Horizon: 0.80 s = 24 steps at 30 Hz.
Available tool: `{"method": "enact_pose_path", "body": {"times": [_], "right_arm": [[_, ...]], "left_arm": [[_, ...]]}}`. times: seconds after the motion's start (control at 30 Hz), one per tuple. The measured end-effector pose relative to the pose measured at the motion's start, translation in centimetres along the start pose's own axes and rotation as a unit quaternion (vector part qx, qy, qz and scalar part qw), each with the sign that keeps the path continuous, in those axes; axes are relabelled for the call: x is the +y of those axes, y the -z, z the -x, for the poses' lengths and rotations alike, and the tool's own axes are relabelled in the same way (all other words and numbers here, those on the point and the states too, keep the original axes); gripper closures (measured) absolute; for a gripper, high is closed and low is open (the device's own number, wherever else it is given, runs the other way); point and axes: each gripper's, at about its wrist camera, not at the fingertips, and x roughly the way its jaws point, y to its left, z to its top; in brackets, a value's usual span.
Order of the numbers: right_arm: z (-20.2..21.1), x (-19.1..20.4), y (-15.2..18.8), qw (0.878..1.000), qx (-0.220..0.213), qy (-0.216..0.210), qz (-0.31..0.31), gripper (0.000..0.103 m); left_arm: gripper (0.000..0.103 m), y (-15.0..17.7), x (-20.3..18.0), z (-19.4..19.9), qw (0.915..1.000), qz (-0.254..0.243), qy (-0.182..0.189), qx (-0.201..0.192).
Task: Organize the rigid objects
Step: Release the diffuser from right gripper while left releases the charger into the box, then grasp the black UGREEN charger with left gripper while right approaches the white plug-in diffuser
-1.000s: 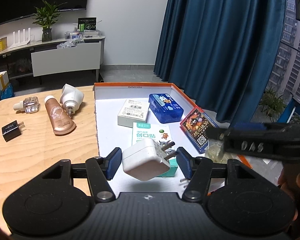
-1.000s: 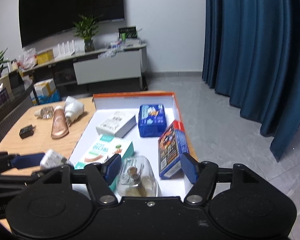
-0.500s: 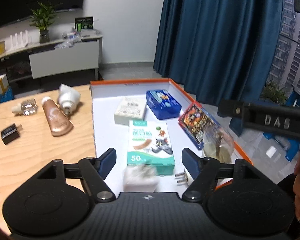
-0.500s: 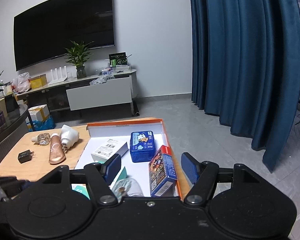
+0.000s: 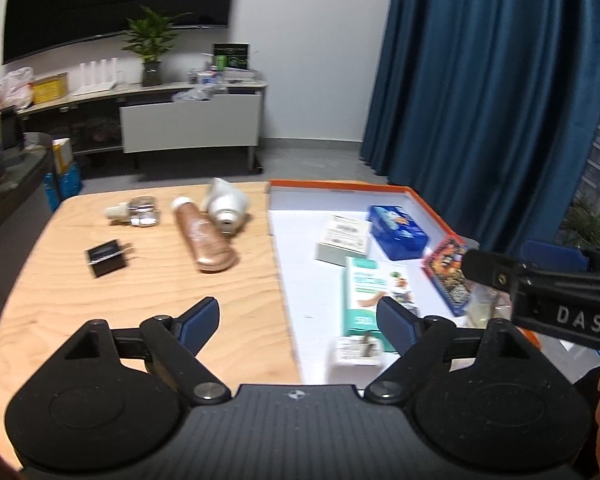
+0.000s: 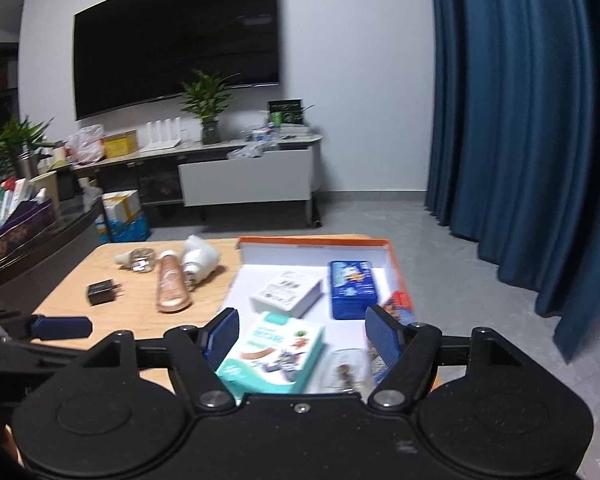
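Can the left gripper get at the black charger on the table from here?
Probably yes. The left gripper is open and empty, the black charger lies alone on bare wood ahead to its left, apart from the bronze tube.

The left claw (image 5: 298, 322) has let go of the white charger (image 5: 356, 353), which now lies in the tray (image 5: 300, 248).

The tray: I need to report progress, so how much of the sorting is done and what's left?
Done: the tray holds a white box, blue tin, card box, plaster box, white charger and clear bottle. In hand: nothing; the left gripper and right gripper are open. Left on the table: black charger, glass bottle, bronze tube, white plug-in.
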Motion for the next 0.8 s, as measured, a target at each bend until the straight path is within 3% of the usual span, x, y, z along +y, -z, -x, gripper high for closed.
{"method": "enact_pose_path", "body": {"times": [0.5,0.8], "right_arm": [[-1.3,5.6,-0.3,0.997,0.031,-0.057,0.035,0.017],[-3.3,7.1,-0.8,0.996,0.046,-0.075,0.035,0.017]], "left_arm": [[0.008,0.0,6.9,1.4,0.9971,0.05,-0.056,-0.01],[0.004,0.0,10.9,-0.5,0.9929,0.069,-0.097,-0.01]]}}
